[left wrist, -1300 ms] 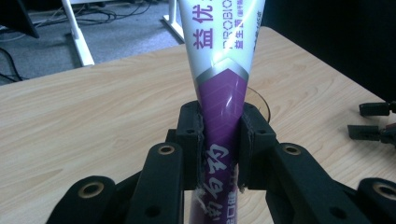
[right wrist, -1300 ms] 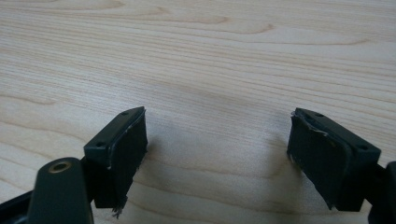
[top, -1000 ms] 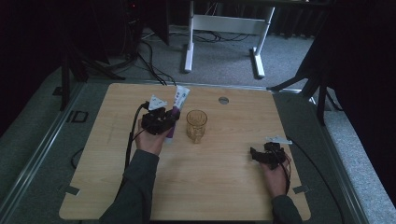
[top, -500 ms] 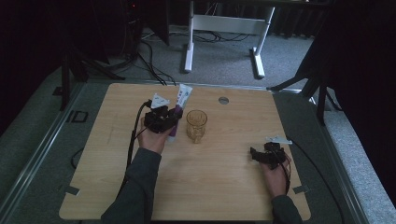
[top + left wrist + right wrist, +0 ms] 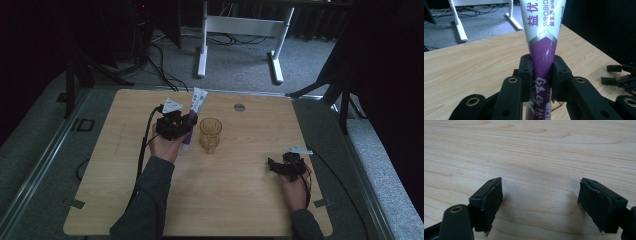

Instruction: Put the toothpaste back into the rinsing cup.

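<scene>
A white and purple toothpaste tube (image 5: 541,50) stands clamped between the pads of my left gripper (image 5: 541,75), its white crimped end up. From above, the left gripper (image 5: 186,125) holds the tube (image 5: 196,102) tilted, just left of an amber glass mug (image 5: 210,134) that stands upright near the table's middle. My right gripper (image 5: 272,166) rests low over the wood at the right front, pointing left. Its pads (image 5: 491,200) stand wide apart over bare wood, nothing between them (image 5: 540,202).
The wooden table (image 5: 240,200) has a small round grommet (image 5: 239,107) near its far edge. Cables trail from both grippers. A white desk frame (image 5: 240,30) stands on the carpet beyond. The right gripper (image 5: 621,76) appears at the right edge of the left gripper view.
</scene>
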